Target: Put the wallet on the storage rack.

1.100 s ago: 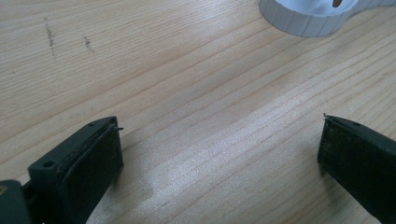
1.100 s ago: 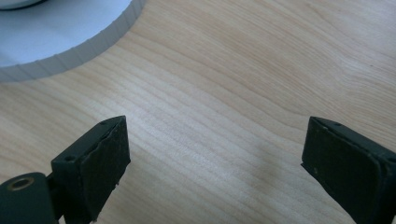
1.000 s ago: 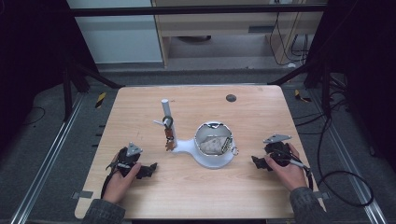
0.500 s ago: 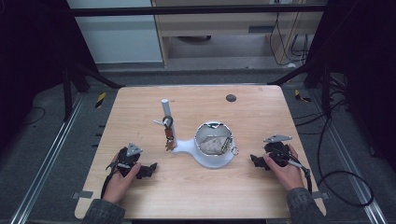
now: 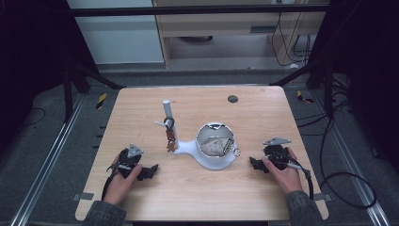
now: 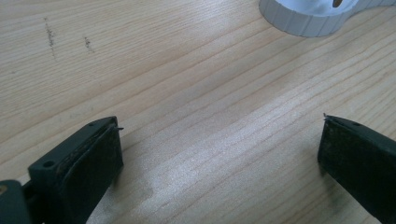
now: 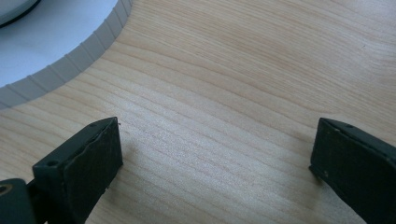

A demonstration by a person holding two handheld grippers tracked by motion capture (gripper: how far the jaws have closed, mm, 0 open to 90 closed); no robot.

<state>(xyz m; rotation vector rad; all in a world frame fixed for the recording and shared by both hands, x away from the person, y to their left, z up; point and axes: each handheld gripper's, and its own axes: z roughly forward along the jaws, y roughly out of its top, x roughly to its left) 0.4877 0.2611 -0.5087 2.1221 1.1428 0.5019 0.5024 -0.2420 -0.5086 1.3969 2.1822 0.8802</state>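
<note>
A white stand (image 5: 192, 149) sits mid-table, with an upright post (image 5: 166, 109) from which a bunch of keys (image 5: 170, 136) hangs. Its round tray holds a bowl (image 5: 215, 139) with something crumpled and pale inside. My left gripper (image 5: 151, 170) rests on the table to the stand's front left, held by a hand. In the left gripper view the left gripper (image 6: 219, 133) is open over bare wood, the stand's ribbed rim (image 6: 308, 22) ahead. My right gripper (image 5: 254, 164) lies right of the stand. In the right gripper view the right gripper (image 7: 218, 133) is open and holds nothing, the ribbed rim (image 7: 60, 65) at upper left.
A small metal ring (image 5: 236, 152) lies at the tray's right edge. A dark round disc (image 5: 232, 99) is set in the wooden table (image 5: 263, 117) near its far edge. Black frame rails and cables surround the table.
</note>
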